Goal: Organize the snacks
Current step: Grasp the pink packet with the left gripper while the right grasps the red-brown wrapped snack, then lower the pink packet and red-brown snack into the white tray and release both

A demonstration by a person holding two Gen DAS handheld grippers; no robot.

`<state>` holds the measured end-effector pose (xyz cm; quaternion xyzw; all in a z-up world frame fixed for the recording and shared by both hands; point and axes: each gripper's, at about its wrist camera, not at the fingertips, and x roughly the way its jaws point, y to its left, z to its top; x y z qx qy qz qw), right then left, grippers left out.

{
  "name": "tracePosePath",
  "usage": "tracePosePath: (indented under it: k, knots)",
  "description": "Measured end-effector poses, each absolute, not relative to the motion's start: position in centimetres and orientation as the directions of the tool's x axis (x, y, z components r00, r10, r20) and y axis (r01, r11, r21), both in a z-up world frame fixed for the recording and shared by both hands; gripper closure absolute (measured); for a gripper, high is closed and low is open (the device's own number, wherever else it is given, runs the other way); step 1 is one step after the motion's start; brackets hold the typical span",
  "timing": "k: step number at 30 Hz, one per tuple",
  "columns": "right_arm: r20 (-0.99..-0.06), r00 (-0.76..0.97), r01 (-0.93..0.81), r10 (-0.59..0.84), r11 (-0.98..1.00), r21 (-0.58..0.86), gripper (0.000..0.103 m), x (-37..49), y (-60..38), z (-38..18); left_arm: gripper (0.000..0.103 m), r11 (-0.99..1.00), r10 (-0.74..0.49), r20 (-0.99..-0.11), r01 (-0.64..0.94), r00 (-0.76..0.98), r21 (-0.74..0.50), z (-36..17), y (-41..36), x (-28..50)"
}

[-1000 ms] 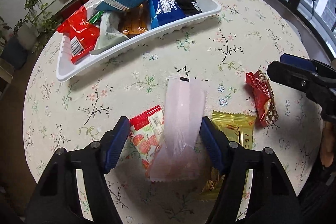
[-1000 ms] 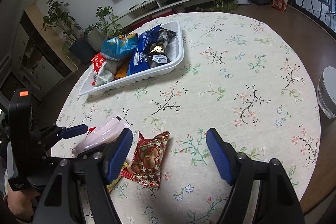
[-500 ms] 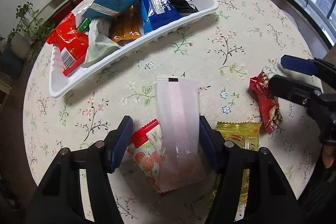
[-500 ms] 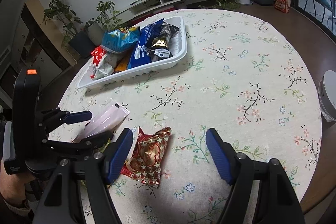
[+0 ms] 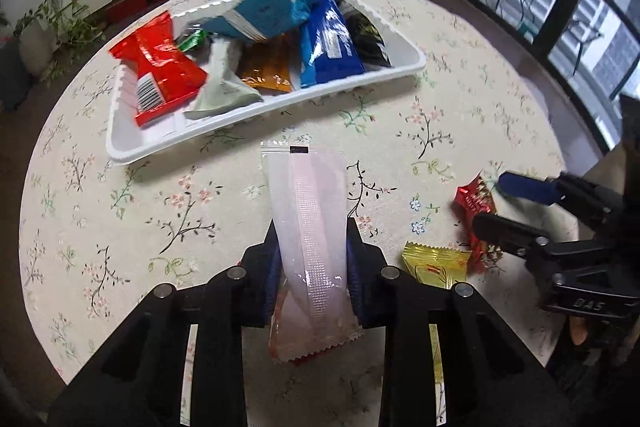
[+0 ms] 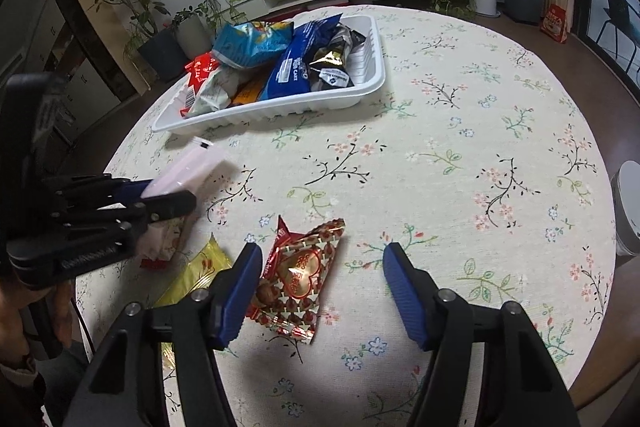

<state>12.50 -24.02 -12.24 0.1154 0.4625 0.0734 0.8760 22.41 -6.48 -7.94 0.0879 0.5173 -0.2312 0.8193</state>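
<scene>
The left gripper (image 5: 310,259), its jaws just closing, pinches the pale pink packet (image 5: 308,223) short of the white tray (image 5: 256,115), while the right gripper (image 6: 320,281), narrowing but spread, straddles the red heart snack (image 6: 298,271); next, carry pink trayward.

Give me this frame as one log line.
left gripper: just closed on pink packet | right gripper: open, closing around red candy | tray: part-filled

Seven snack packets (image 5: 320,39) fill one white tray (image 5: 256,111) at twelve o'clock on the floral table (image 5: 460,107), four more packets (image 6: 298,275) lie loose or gripped, between two grippers (image 5: 312,263).
</scene>
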Motion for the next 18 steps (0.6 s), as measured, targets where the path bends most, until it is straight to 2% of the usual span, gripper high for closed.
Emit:
tracePosePath:
  k: [3,11,18]
  knots:
    - [-0.804,0.552,-0.034,0.221,0.969,0.243,0.036,12.5,-23.5,-12.5,0.077,0.883,-0.354,-0.86,0.433,0.368,-0.178,-7.1,-4.2,21.8]
    - [-0.809,0.556,-0.084,0.192,0.981,0.175,0.042,12.6,-21.9,-12.7,0.077,0.892,-0.423,-0.819,0.339,0.388,-0.3,-7.1,1.7,18.5]
    - [-0.811,0.568,-0.072,0.138,0.99,0.118,0.061,12.5,-21.9,-12.7,0.077,0.881,-0.46,-0.793,0.321,0.4,-0.349,-7.6,3.8,15.9]
